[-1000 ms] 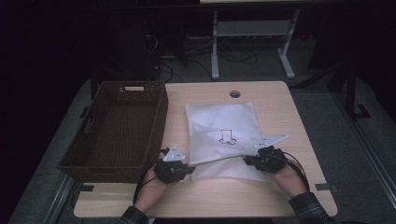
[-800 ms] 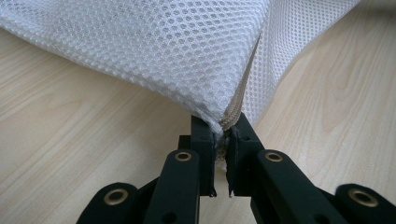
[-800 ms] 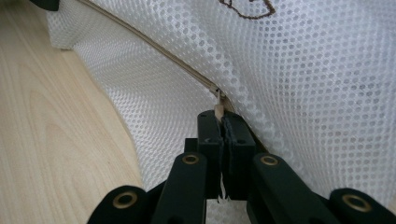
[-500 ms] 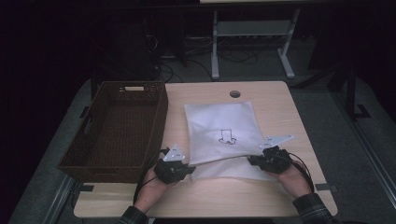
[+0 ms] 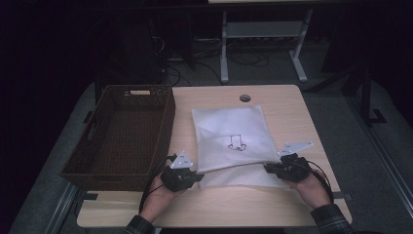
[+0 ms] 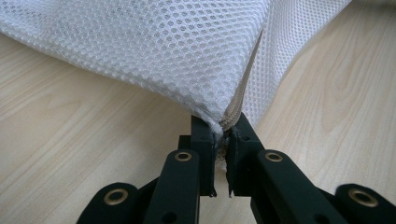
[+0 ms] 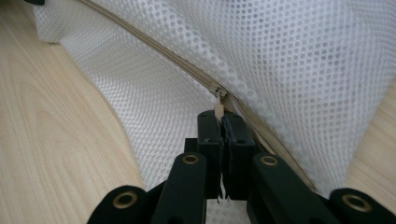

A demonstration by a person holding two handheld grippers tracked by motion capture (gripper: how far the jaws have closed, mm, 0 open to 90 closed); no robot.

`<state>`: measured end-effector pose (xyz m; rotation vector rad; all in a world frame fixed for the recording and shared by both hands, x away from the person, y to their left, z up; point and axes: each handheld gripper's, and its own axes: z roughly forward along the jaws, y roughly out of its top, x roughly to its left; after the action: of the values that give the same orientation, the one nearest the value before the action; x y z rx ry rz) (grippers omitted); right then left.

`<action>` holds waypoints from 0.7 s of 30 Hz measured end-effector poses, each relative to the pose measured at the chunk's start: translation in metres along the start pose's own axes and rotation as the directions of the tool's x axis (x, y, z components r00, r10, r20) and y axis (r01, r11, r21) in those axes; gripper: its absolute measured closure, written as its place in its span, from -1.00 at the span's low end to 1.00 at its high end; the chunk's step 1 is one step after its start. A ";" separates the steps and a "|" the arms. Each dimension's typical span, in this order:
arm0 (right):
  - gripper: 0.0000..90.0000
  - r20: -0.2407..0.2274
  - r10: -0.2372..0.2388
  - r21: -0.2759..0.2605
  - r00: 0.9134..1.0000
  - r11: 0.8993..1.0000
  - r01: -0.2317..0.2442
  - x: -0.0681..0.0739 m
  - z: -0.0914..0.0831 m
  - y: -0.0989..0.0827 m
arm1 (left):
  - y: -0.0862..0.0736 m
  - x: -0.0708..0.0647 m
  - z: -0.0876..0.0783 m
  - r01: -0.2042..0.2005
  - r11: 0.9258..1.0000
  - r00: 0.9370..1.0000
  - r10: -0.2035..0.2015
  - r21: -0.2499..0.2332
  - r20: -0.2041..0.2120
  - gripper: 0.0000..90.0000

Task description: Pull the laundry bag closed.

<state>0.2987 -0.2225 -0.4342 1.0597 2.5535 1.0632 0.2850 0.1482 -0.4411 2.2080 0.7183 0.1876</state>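
Observation:
A white mesh laundry bag [image 5: 231, 134] with a small black print lies on the wooden table [image 5: 287, 105], its near flap spread toward the person. At the bag's near left corner my left gripper [image 5: 195, 176] is shut on the bag's zipper end [image 6: 223, 125], lifting the mesh a little. My right gripper [image 5: 269, 168] sits at the near right edge, shut on the beige zipper pull [image 7: 218, 109]. From that pull the zipper track [image 7: 154, 46] runs away across the mesh [image 7: 289, 51]. Both hands rest low on the table.
A dark brown woven basket [image 5: 124, 131] stands on the table's left side, right beside the bag. A round cable hole [image 5: 245, 98] is at the table's far edge. Bare wood lies in front of the hands and to the right of the bag.
The right gripper has shifted slightly to the right along the bag's near edge. The left gripper has kept its place.

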 end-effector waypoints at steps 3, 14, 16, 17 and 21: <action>0.92 0.001 0.004 -0.004 1.000 1.000 -0.004 -0.002 -0.003 -0.003 | 0.000 0.000 0.000 0.000 1.000 1.000 0.000 0.001 0.001 0.84; 0.92 0.020 0.035 -0.009 0.999 0.999 -0.035 -0.010 -0.014 -0.014 | 0.000 0.001 0.000 0.002 1.000 1.000 -0.002 0.002 -0.002 0.84; 0.92 0.027 0.042 -0.007 0.999 0.999 -0.042 -0.013 -0.017 -0.019 | 0.000 0.000 0.000 -0.001 1.000 1.000 0.001 0.004 -0.005 0.84; 0.92 0.028 0.048 -0.006 0.998 0.999 -0.048 -0.014 -0.019 -0.020 | 0.000 0.000 0.000 0.000 1.000 1.000 0.000 0.004 -0.006 0.84; 0.92 0.042 0.065 -0.010 0.997 0.998 -0.065 -0.019 -0.025 -0.026 | 0.000 0.001 0.000 0.007 1.000 1.000 -0.007 0.001 -0.015 0.84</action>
<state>0.2884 -0.2619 -0.4360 1.1579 2.4956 1.0544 0.2861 0.1492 -0.4410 2.2074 0.7345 0.2006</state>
